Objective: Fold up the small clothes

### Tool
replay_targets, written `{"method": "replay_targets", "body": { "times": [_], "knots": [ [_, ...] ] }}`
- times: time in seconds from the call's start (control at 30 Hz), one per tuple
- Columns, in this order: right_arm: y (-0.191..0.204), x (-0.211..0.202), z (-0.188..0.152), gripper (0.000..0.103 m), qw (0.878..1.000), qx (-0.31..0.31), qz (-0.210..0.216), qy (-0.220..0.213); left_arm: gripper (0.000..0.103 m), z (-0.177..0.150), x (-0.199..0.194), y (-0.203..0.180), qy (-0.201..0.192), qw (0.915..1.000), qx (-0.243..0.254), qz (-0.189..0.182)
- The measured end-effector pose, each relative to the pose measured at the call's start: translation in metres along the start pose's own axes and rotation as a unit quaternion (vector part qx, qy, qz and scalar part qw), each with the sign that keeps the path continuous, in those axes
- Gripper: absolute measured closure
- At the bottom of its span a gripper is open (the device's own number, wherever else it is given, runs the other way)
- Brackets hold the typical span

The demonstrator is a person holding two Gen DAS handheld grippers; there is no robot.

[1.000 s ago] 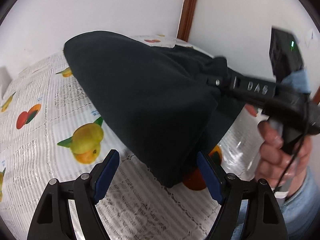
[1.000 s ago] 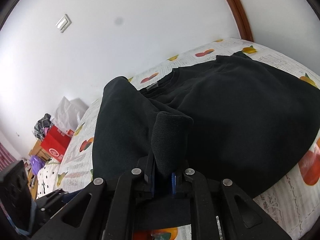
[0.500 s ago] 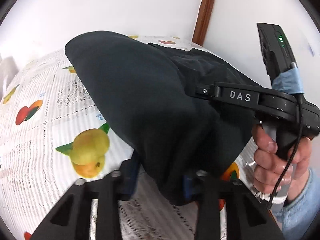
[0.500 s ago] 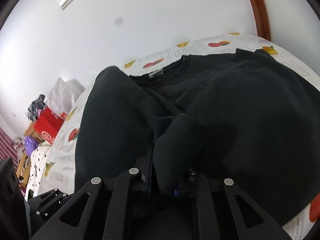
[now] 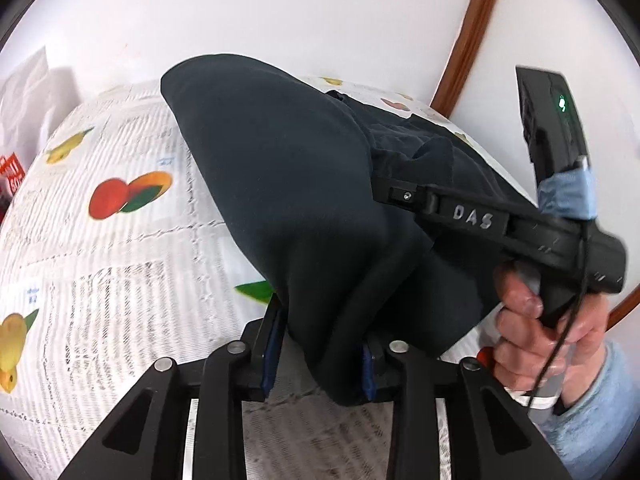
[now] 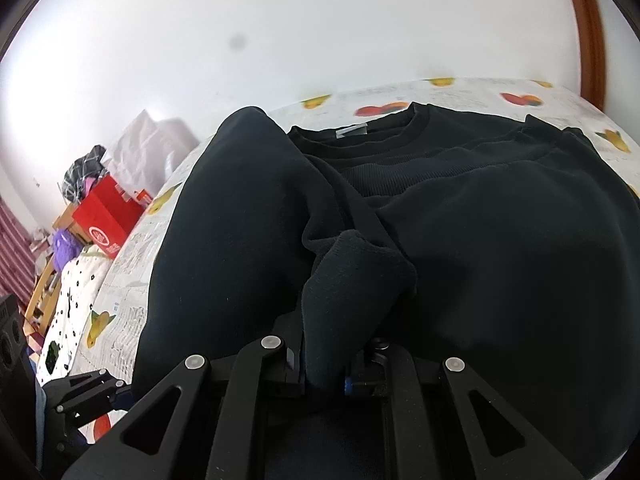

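Both claws, the left [image 5: 316,354] and the right [image 6: 322,372], were clamped on the bottom edge of the soft, floppy black top [image 6: 500,216], which lay on the table [image 5: 120,248].

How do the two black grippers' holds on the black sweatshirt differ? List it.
The left gripper stands wider, a thick bunched fold of the black sweatshirt between its slightly opening jaws; the right gripper is shut narrow. The left holds body fabric; the right pinches a sleeve end. Both grip the same garment over the fruit-print tablecloth.
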State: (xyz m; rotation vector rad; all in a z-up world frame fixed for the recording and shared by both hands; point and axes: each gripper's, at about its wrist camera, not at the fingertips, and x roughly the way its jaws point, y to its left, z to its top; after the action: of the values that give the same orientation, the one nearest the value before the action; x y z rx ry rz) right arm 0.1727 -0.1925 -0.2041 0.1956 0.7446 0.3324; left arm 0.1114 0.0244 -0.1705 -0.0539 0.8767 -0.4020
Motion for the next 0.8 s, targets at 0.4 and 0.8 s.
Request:
{"method": "replay_targets", "body": {
  "times": [0.4,0.8],
  "knots": [
    [-0.002,-0.001,0.004,0.091,1.0,0.009,-0.002,0.01,0.038,-0.006,0.01,-0.025,0.008,0.996,0.044,0.077],
    [-0.005,-0.135,0.009,0.095,0.98,-0.033,0.052,-0.189,0.038,0.0,0.021,-0.025,0.009,0.9951,0.047,0.086]
  ]
}}
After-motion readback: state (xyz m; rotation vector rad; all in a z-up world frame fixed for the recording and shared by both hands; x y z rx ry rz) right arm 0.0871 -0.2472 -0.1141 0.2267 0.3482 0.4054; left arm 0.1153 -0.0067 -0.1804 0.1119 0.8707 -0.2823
